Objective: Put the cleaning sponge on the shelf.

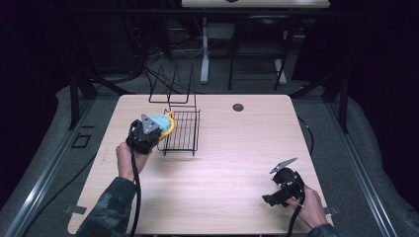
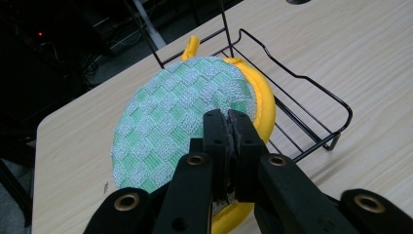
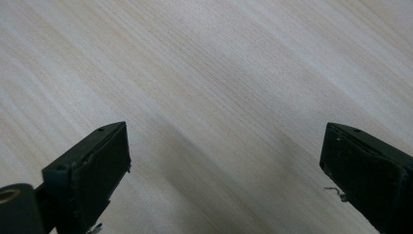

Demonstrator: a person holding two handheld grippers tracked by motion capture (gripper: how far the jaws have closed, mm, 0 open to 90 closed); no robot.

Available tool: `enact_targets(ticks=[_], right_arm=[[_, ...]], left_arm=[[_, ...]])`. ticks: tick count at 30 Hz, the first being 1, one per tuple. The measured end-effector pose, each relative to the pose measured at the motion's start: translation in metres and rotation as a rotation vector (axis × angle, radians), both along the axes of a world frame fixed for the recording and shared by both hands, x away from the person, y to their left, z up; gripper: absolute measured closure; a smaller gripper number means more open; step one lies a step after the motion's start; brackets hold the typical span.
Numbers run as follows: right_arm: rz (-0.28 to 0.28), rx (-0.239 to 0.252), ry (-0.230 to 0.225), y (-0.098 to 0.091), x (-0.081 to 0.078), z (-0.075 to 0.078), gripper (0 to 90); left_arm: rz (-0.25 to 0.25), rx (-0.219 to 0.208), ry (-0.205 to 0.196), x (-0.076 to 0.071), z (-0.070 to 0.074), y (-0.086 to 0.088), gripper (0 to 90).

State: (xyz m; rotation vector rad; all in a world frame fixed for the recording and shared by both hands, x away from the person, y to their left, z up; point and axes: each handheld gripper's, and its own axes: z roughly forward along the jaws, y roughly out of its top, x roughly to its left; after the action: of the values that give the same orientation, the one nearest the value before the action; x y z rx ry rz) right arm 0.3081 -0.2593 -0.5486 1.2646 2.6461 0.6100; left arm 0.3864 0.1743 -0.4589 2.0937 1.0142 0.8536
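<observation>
the left gripper (image 2: 228, 127) has its jaws clenched on the near edge of a round pot holder (image 2: 180, 122), green and white woven checks on the face with a yellow rim and a small yellow loop at the far side. the jaws meet almost flush, with only the thin pad of cloth pinched between them. the pot holder is held tilted, its face turned up toward the gripper's camera, and its far edge sits at the near left side of a black wire rack (image 2: 311, 112); whether the cloth actually touches the wire i cannot tell. in the high view the same left gripper (image 1: 148, 129) is at the left part of the bench, the pot holder (image 1: 163, 123) showing teal and yellow just beyond it, right against the left side of the wire rack (image 1: 183, 131), which stands on the bench (image 1: 237, 163) with a taller wire frame behind it at the far edge. the left hand (image 1: 127, 159) grips the tool from below, a camouflage-patterned sleeve coming in from the bottom.

the right gripper (image 3: 226, 170) is released, its jaws standing wide apart with nothing between them (just pale wood grain under them). in the high view the right gripper (image 1: 276, 190) sits low over the near right corner of the bench, well apart from the rack, with the right hand (image 1: 309, 205) behind it.

a small dark round disc (image 1: 238, 107) lies in the bench top near the far edge.
</observation>
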Motion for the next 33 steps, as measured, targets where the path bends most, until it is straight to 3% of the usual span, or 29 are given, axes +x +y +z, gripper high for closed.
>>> enact_targets(ticks=[25,33], right_arm=[[-0.003,-0.001,-0.015,0.0,0.0,0.001,0.0],[-0.003,-0.002,-0.008,0.0,0.0,0.0,0.0]], left_arm=[[0.004,0.015,-0.013,0.012,-0.012,-0.027,87.6],[0.009,0.027,-0.002,0.019,-0.023,-0.04,87.6]])
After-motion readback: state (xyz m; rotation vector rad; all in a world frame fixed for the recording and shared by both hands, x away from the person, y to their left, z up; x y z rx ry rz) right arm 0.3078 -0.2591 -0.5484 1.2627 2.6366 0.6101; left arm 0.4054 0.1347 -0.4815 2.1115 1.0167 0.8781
